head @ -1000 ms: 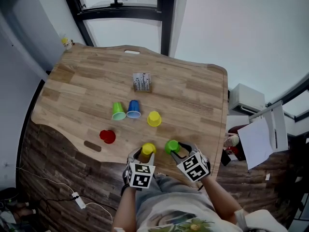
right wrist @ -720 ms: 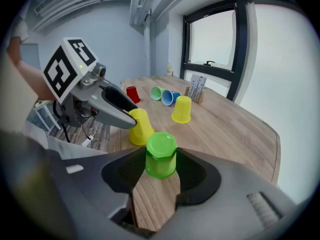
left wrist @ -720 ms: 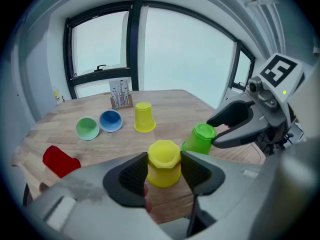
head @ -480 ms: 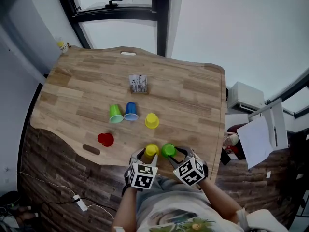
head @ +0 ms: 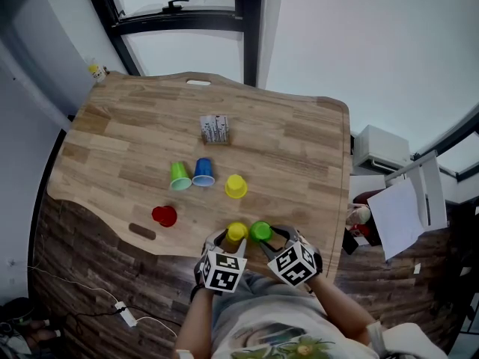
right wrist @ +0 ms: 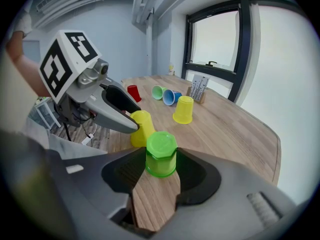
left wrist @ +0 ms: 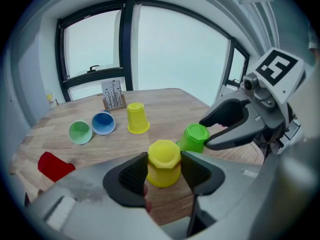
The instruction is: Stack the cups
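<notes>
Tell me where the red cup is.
In the head view, the red cup sits near the table's front-left edge, left of the yellow cup in the left gripper.

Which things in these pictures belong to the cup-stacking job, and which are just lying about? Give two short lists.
Belong to the job:
near yellow cup
bright green cup
far yellow cup
blue cup
pale green cup
red cup

Just lying about:
small printed box
small bottle
white papers
</notes>
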`<state>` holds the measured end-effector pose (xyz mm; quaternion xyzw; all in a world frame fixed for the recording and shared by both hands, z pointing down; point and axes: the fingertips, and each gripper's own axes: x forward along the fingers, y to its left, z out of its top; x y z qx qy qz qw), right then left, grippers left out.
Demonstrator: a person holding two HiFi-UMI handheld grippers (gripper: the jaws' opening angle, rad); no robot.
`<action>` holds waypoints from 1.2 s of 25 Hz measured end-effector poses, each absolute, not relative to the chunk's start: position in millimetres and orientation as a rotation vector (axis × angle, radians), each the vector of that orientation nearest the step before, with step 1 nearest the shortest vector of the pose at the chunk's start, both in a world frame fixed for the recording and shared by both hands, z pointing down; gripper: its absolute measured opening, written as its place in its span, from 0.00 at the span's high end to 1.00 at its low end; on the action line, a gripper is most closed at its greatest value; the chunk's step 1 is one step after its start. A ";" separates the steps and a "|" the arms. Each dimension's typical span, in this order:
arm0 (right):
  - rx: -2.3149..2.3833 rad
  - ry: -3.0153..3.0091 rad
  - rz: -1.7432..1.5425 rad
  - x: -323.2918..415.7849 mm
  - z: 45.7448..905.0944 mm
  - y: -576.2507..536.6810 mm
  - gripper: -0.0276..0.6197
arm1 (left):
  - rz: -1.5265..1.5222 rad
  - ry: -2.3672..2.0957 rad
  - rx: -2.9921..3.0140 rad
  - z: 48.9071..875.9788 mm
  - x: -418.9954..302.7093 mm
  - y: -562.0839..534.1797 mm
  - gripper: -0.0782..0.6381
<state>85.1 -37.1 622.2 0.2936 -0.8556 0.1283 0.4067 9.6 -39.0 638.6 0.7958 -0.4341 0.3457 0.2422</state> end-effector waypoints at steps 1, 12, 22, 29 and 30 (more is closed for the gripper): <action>0.739 -2.158 0.326 84.8 622.3 -36.7 0.66 | 0.945 -1.185 2.177 638.6 10.3 -38.7 0.58; 0.703 -2.145 0.359 81.8 628.7 -32.5 0.59 | 0.943 -1.169 2.182 638.3 11.4 -39.3 0.58; 0.712 -2.183 0.380 80.5 619.8 -36.6 0.55 | 0.910 -1.141 2.215 625.5 15.6 -40.2 0.56; 0.763 -2.257 0.436 78.9 595.1 -44.7 0.55 | 0.727 -1.225 2.176 577.2 -14.8 -55.9 0.56; 0.779 -2.265 0.446 78.9 589.4 -47.3 0.55 | 0.714 -1.251 2.158 571.7 -25.5 -59.4 0.56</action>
